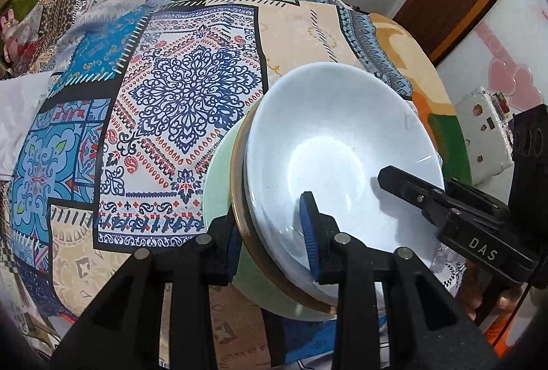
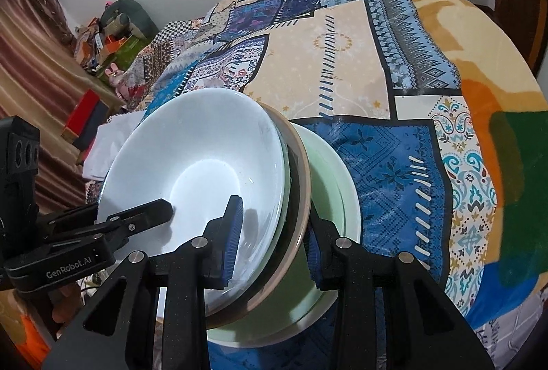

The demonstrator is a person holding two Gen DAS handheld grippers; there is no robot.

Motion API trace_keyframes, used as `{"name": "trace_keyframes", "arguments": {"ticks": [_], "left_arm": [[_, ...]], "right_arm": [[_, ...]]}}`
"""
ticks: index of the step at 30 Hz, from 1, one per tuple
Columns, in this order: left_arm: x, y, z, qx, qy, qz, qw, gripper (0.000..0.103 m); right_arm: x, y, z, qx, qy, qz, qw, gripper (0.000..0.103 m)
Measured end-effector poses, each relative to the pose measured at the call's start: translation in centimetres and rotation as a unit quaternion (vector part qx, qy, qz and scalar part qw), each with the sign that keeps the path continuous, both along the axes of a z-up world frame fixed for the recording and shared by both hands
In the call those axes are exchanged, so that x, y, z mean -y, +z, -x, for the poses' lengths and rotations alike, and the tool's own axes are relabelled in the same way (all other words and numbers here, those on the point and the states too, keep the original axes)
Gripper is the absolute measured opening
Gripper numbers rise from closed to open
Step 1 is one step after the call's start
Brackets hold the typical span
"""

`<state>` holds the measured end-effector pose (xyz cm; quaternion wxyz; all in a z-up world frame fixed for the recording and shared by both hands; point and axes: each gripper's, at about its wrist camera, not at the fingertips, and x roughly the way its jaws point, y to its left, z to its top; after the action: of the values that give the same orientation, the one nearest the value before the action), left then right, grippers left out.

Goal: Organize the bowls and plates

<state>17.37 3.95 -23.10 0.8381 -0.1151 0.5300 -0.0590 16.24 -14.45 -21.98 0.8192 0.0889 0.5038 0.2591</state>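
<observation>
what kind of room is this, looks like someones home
Most likely a bedroom at home: the stack of dishes hangs over a patchwork bedspread and fleece blanket, with a curtain beside it.

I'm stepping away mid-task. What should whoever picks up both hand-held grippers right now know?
Left hand-held gripper: shut on the near rim of the stack.
Right hand-held gripper: shut on the opposite rim.
Stack: white ceramic bowl on top, brown-rimmed dish under it, pale green plate at the bottom, over the patterned patchwork cloth.
Done: dishes nested.
Left: put the stack away, release both.
</observation>
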Motion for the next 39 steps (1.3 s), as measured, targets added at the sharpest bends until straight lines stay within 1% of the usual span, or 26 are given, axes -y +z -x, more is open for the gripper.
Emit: {"name": "trace_keyframes", "arguments": {"ticks": [3, 4, 5, 8, 10, 13, 15, 20, 21, 23, 24, 27, 29, 31, 33, 35, 37, 39], "left_arm": [[0.0, 0.0, 0.1, 0.001, 0.002, 0.003, 1.0, 0.031], [0.0, 0.1, 0.1, 0.001, 0.004, 0.006, 1.0, 0.032], [-0.2, 0.0, 0.2, -0.002, 0.009, 0.009, 0.9999, 0.035], [-0.7, 0.3, 0.6, 0.0, 0.022, 0.011, 0.9997, 0.043], [-0.9, 0.9, 1.1, 0.009, 0.026, 0.008, 0.9996, 0.044], [-0.9, 2.6, 2.0, 0.03, 0.029, 0.004, 0.9991, 0.044], [-0.8, 4.1, 2.8, 0.05, 0.031, 0.0, 0.9983, 0.045], [-0.5, 9.1, 5.8, 0.123, 0.037, -0.014, 0.9917, 0.048], [-0.4, 10.2, 6.5, 0.141, 0.038, -0.017, 0.9892, 0.049], [0.0, 12.2, 7.8, 0.172, 0.039, -0.024, 0.9841, 0.053], [0.2, 13.1, 8.5, 0.189, 0.039, -0.027, 0.9809, 0.054], [0.8, 15.9, 10.9, 0.237, 0.04, -0.039, 0.9698, 0.057], [1.2, 17.3, 12.3, 0.262, 0.039, -0.043, 0.9635, 0.063], [1.5, 18.5, 13.6, 0.285, 0.042, -0.049, 0.9562, 0.067], [1.9, 19.7, 15.0, 0.313, 0.044, -0.058, 0.9469, 0.072], [2.2, 20.6, 16.3, 0.337, 0.046, -0.065, 0.9381, 0.083], [2.3, 21.2, 17.2, 0.354, 0.049, -0.069, 0.9315, 0.088], [2.4, 21.7, 18.1, 0.368, 0.052, -0.075, 0.9254, 0.091]], "right_arm": [[0.2, -0.1, -0.2, -0.005, -0.001, -0.003, 1.0, 0.033], [0.4, 0.0, -0.1, -0.005, -0.006, 0.0, 1.0, 0.035], [0.6, 0.1, -0.1, -0.005, -0.009, 0.004, 1.0, 0.038], [1.3, 0.9, 0.5, 0.006, -0.017, 0.011, 1.0, 0.04], [1.6, 1.7, 0.9, 0.017, -0.019, 0.017, 1.0, 0.04], [2.0, 3.4, 1.7, 0.04, -0.019, 0.018, 0.999, 0.04], [2.2, 4.8, 2.4, 0.06, -0.02, 0.018, 0.998, 0.04], [2.5, 9.1, 4.9, 0.122, -0.017, 0.008, 0.992, 0.041], [2.6, 9.7, 5.3, 0.133, -0.018, 0.006, 0.991, 0.044], [2.9, 11.4, 6.4, 0.162, -0.019, -0.001, 0.987, 0.048], [3.2, 12.6, 7.3, 0.182, -0.02, -0.006, 0.983, 0.05], [3.5, 15.0, 8.9, 0.225, -0.02, -0.016, 0.974, 0.051], [3.5, 16.1, 9.8, 0.247, -0.022, -0.02, 0.969, 0.051], [3.8, 17.3, 10.9, 0.271, -0.023, -0.028, 0.962, 0.055], [4.0, 18.1, 11.8, 0.29, -0.028, -0.035, 0.956, 0.065], [4.2, 18.9, 12.7, 0.311, -0.032, -0.039, 0.949, 0.067], [4.3, 19.2, 13.2, 0.322, -0.033, -0.041, 0.945, 0.073], [4.3, 19.6, 13.7, 0.335, -0.035, -0.043, 0.941, 0.081]]}}
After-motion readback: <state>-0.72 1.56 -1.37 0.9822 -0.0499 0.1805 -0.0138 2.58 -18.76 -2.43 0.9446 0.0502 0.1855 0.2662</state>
